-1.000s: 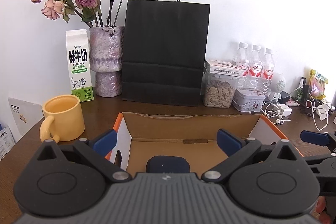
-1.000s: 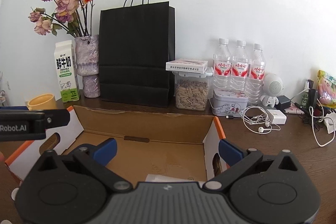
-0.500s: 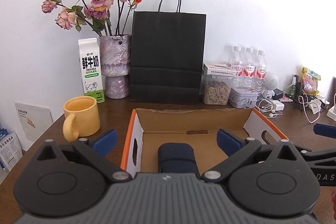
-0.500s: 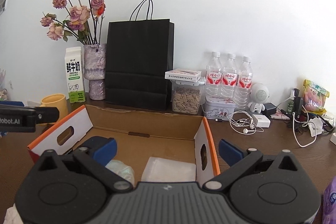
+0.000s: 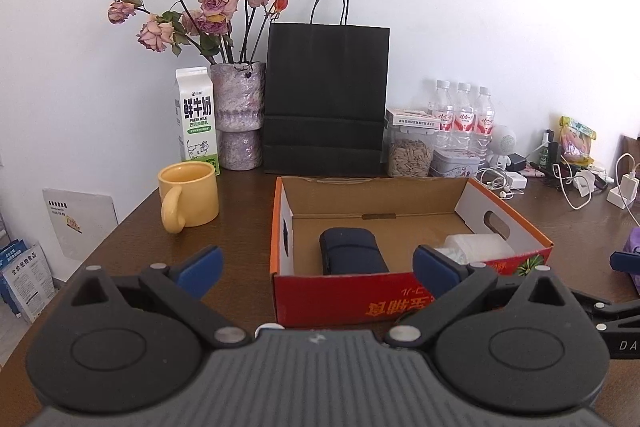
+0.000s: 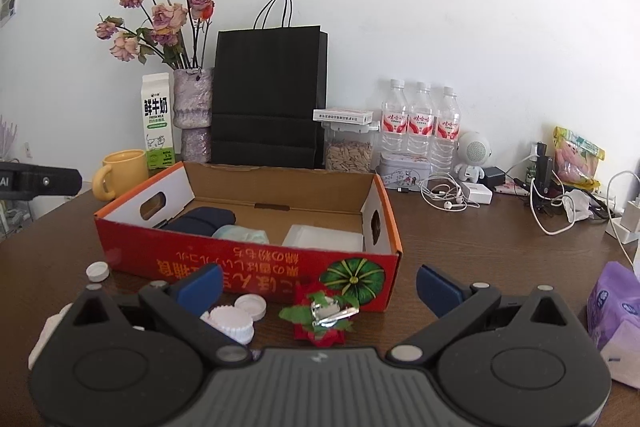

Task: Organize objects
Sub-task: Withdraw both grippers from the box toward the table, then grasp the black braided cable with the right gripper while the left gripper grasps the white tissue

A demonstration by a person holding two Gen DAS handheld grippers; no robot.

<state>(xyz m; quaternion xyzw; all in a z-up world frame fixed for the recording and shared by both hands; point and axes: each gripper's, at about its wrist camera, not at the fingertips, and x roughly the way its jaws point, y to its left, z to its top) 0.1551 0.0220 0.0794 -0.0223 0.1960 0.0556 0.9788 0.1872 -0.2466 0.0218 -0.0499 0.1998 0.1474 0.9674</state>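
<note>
A red and orange cardboard box (image 5: pixel 400 301) (image 6: pixel 256 263) stands open on the brown table. Inside lie a dark blue case (image 5: pixel 352 253) (image 6: pixel 200 221), a pale crumpled tissue pack (image 6: pixel 242 235) (image 5: pixel 476 247) and a white flat packet (image 6: pixel 324 239). In front of the box lie a red flower clip (image 6: pixel 322 317), a white contact lens case (image 6: pixel 236 317) and a white cap (image 6: pixel 98 271). My left gripper (image 5: pixel 316 269) is open and empty before the box's near wall. My right gripper (image 6: pixel 318 285) is open and empty above the flower clip.
Behind the box stand a yellow mug (image 5: pixel 188 195), a milk carton (image 5: pixel 196 119), a vase of dried roses (image 5: pixel 238 115), a black paper bag (image 5: pixel 324 99), a seed jar, three water bottles (image 6: pixel 418 125) and tangled cables (image 6: pixel 560 195). A purple tissue pack (image 6: pixel 612 307) lies at the right.
Both grippers have drawn back from over the box toward the table's near side. The box's red front wall and the small items before it have come into view.
</note>
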